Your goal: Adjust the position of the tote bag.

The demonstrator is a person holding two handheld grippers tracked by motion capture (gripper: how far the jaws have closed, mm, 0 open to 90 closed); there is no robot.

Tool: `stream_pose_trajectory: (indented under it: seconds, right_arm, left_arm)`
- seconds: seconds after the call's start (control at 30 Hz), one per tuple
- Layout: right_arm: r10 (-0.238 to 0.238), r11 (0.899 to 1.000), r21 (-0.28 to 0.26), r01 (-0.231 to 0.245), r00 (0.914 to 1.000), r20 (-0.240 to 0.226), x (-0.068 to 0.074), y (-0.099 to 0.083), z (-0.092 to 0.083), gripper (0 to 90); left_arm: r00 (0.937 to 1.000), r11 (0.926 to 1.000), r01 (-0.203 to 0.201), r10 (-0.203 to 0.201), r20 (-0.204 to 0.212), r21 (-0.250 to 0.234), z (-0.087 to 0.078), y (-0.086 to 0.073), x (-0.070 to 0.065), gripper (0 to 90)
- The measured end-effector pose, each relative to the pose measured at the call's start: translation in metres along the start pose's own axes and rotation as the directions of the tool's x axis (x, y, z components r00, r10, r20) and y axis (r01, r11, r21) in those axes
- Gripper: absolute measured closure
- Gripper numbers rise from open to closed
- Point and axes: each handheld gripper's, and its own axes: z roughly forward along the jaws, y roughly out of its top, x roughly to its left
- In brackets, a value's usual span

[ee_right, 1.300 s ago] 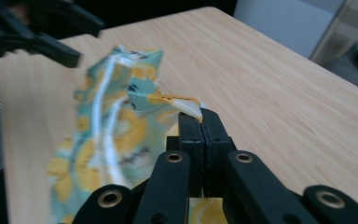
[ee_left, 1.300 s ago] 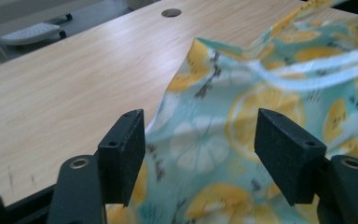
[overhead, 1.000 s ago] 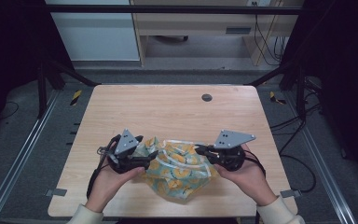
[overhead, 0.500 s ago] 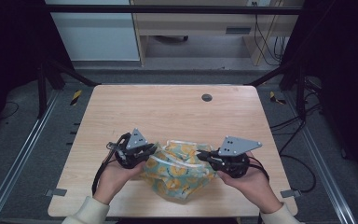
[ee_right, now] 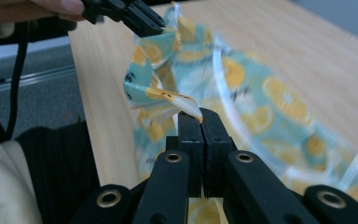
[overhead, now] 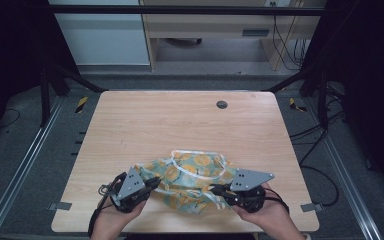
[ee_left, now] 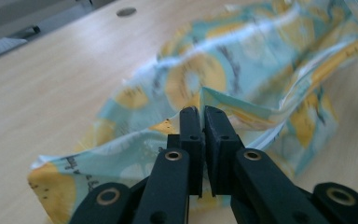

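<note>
A teal cloth point(overhead: 195, 172) printed with orange slices and edged in white lies crumpled on the near part of the wooden table point(overhead: 180, 120). My left gripper point(overhead: 156, 181) is at its left end; its jaws have just closed and pinch a fold of the cloth point(ee_left: 205, 70), as the left gripper view point(ee_left: 200, 112) shows. At the cloth's right end my right gripper point(overhead: 214, 189) is shut on a corner of the cloth point(ee_right: 251, 93), seen between the pads in the right gripper view point(ee_right: 200, 117). The left gripper point(ee_right: 144, 21) also appears at the top of that view.
A round cable hole point(overhead: 222, 104) sits in the table's far middle. Both hands are close to the table's near edge point(overhead: 190, 231). Metal frame rails run along both sides, and a yellow-black object point(overhead: 81, 103) lies on the floor at the far left.
Both hands have come lower and nearer the table's front edge. The left jaws, open a second ago, have closed on the cloth. The cloth lies flatter and more stretched between the grippers.
</note>
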Motion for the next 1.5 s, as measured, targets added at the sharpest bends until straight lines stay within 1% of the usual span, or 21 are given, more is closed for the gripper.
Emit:
stream_pose_trajectory:
  seconds: [0.1,0.2,0.27,0.3,0.33,0.37,0.4,0.43,0.47,0.57,0.63,0.7,0.77,0.83,0.9,0.93,0.97,1.23,1.4,1.43,1.5]
  right_arm:
    - [0.014,0.999,0.037,-0.014,0.9999,-0.006,0.003,-0.014,0.006,89.2]
    - [0.024,0.997,0.080,-0.022,0.9996,-0.013,0.003,-0.025,0.014,88.7]
    - [0.028,0.994,0.104,-0.027,0.9995,-0.012,0.003,-0.031,0.019,86.5]
    - [0.038,0.993,0.111,-0.036,0.9991,-0.017,0.003,-0.034,0.021,78.8]
    - [0.038,0.993,0.111,-0.036,0.9991,-0.017,0.003,-0.034,0.021,78.8]
    - [0.045,0.993,0.113,-0.042,0.9988,-0.018,0.003,-0.034,0.020,74.5]
    - [0.045,0.993,0.109,-0.042,0.9987,-0.022,0.003,-0.034,0.019,67.8]
    - [0.049,0.994,0.098,-0.047,0.9987,-0.013,0.002,-0.032,0.014,54.2]
    - [0.049,0.994,0.098,-0.047,0.9987,-0.013,0.002,-0.032,0.014,54.2]
    - [0.069,0.996,0.060,-0.068,0.9976,-0.003,-0.004,-0.021,-0.002,43.1]
    - [0.068,0.996,0.056,-0.068,0.9977,0.005,-0.006,-0.018,-0.004,43.7]
    - [0.042,0.998,0.052,-0.043,0.9988,0.026,-0.013,-0.003,-0.005,44.5]
    - [0.041,0.998,0.051,-0.042,0.9987,0.030,-0.015,0.001,-0.004,45.4]
    - [0.040,0.998,0.052,-0.041,0.9987,0.032,-0.021,0.010,0.003,46.9]
    - [0.029,0.997,0.075,-0.032,0.9987,0.042,-0.027,0.022,0.022,47.2]
    - [0.029,0.997,0.075,-0.032,0.9987,0.042,-0.027,0.022,0.022,47.2]
    - [0.026,0.996,0.085,-0.029,0.9990,0.036,-0.027,0.027,0.034,45.8]
    - [-0.021,0.992,0.122,0.019,0.9996,0.017,-0.010,0.028,0.057,36.0]
    - [-0.078,0.985,0.156,0.071,0.9960,0.044,-0.003,0.025,0.065,31.8]
    - [-0.106,0.981,0.172,0.093,0.9920,0.069,-0.002,0.025,0.068,32.4]
    - [-0.122,0.979,0.177,0.106,0.9895,0.078,-0.001,0.025,0.069,33.2]
  left_arm:
    - [0.9997,0.9993,0.005,-0.006,0.024,0.037,0.006,-0.016,-0.001,87.4]
    - [0.9987,0.9970,0.020,-0.023,0.046,0.074,0.015,-0.023,0.001,87.5]
    - [0.9989,0.9950,0.009,-0.014,0.044,0.100,0.019,-0.026,0.001,88.0]
    - [0.9992,0.9935,0.000,-0.004,0.041,0.114,0.022,-0.028,0.001,88.3]
    - [0.9992,0.9935,0.000,-0.004,0.041,0.114,0.022,-0.028,0.001,88.3]
    - [0.9991,0.9924,-0.004,-0.001,0.043,0.123,0.023,-0.029,0.002,88.3]
    - [0.9990,0.9919,-0.003,-0.002,0.045,0.127,0.023,-0.030,0.001,88.0]
    - [0.9989,0.9905,-0.008,0.002,0.048,0.137,0.024,-0.032,0.000,86.7]
    - [0.9989,0.9889,-0.019,0.013,0.044,0.147,0.025,-0.033,-0.001,86.7]
    - [0.9983,0.9862,-0.036,0.028,0.052,0.161,0.027,-0.035,-0.003,83.9]
    - [0.9984,0.9865,-0.037,0.030,0.048,0.159,0.028,-0.034,-0.003,82.4]
    - [0.9986,0.9864,-0.043,0.038,0.037,0.159,0.027,-0.034,-0.004,75.3]
    - [0.9992,0.9871,-0.033,0.030,0.027,0.156,0.027,-0.035,-0.003,73.4]
    - [0.9997,0.9890,-0.021,0.019,0.014,0.146,0.025,-0.036,-0.002,67.6]
    - [0.9999,0.9903,-0.005,0.003,0.012,0.139,0.021,-0.037,-0.001,60.6]
    - [0.9998,0.9907,0.003,-0.005,0.018,0.136,0.020,-0.037,-0.001,60.6]
    - [0.9998,0.9910,0.008,-0.011,0.018,0.134,0.018,-0.038,0.000,57.3]
    - [0.9981,0.9927,0.047,-0.051,0.033,0.111,0.005,-0.037,0.001,46.9]
    - [0.9972,0.9940,0.064,-0.067,0.031,0.088,-0.003,-0.035,0.002,46.2]
    - [0.9970,0.9945,0.069,-0.072,0.029,0.079,-0.005,-0.035,0.002,46.4]
    - [0.9966,0.9947,0.077,-0.079,0.024,0.069,-0.007,-0.034,0.003,46.4]
